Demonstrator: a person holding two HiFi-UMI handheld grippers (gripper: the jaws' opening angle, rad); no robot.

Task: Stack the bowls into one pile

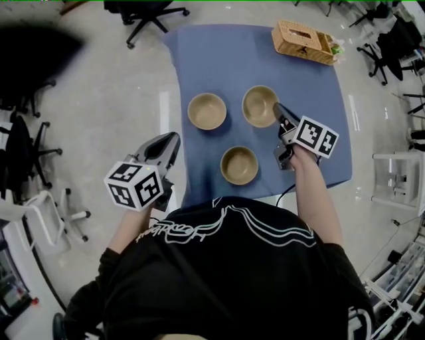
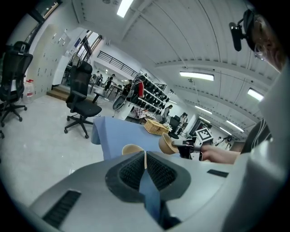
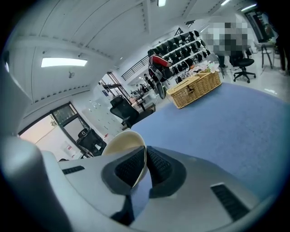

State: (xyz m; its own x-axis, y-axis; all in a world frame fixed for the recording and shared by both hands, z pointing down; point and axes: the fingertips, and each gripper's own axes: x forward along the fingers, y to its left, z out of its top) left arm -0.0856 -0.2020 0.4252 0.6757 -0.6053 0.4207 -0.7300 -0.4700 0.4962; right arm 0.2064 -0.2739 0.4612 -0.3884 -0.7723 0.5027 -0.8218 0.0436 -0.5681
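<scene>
Three tan bowls are over a blue-covered table. One bowl sits at the left and another sits nearer to me. My right gripper is shut on the right rim of the third bowl. In the right gripper view this rim is pinched between the pads. The left gripper view shows that bowl tilted and lifted off the cloth. My left gripper hangs beside the table's left edge, jaws shut and empty, with the left bowl just beyond it.
A wicker basket stands at the table's far right corner. Office chairs stand on the grey floor around the table, and one is to the left of it. Racks and people are far behind.
</scene>
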